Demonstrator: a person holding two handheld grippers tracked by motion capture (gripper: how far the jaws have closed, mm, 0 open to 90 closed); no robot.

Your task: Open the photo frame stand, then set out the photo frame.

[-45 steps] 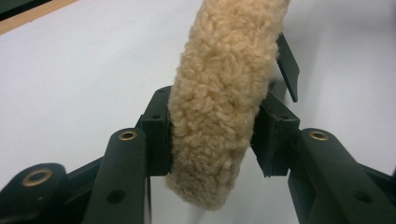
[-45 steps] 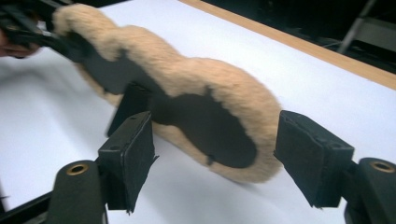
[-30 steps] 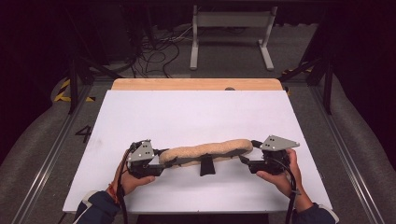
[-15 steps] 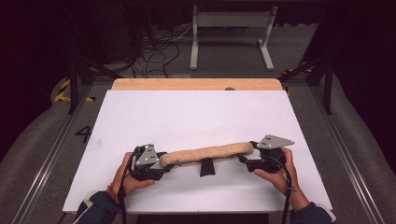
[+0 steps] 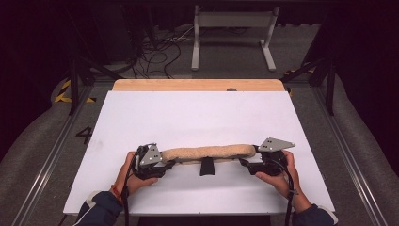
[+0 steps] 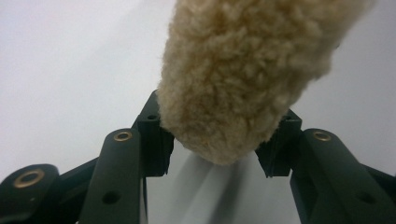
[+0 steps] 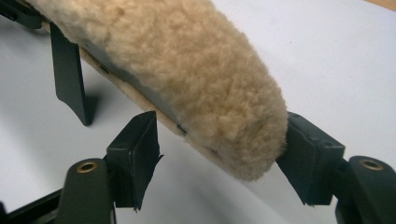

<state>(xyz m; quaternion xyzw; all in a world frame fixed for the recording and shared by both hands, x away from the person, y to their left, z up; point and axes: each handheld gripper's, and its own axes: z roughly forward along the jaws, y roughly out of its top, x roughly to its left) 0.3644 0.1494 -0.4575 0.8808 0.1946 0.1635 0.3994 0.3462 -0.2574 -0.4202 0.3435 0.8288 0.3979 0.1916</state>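
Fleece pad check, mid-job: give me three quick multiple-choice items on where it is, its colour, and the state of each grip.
1. Where is the pad?
A. near edge of the white sheet, between the grippers
B. on the wooden strip
C. on the floor

2. Its colour?
A. blue
B. tan
C. black

3. The grip?
A. both grippers far from it
B. left gripper closed on one end, right gripper around the other with a gap at one finger
C. one gripper holds its middle

Key: 1 A, the high view shows it spanning the grippers; 2 B, tan fleece up close; 3 B, the left fingers press the pile, while one right finger stands clear.
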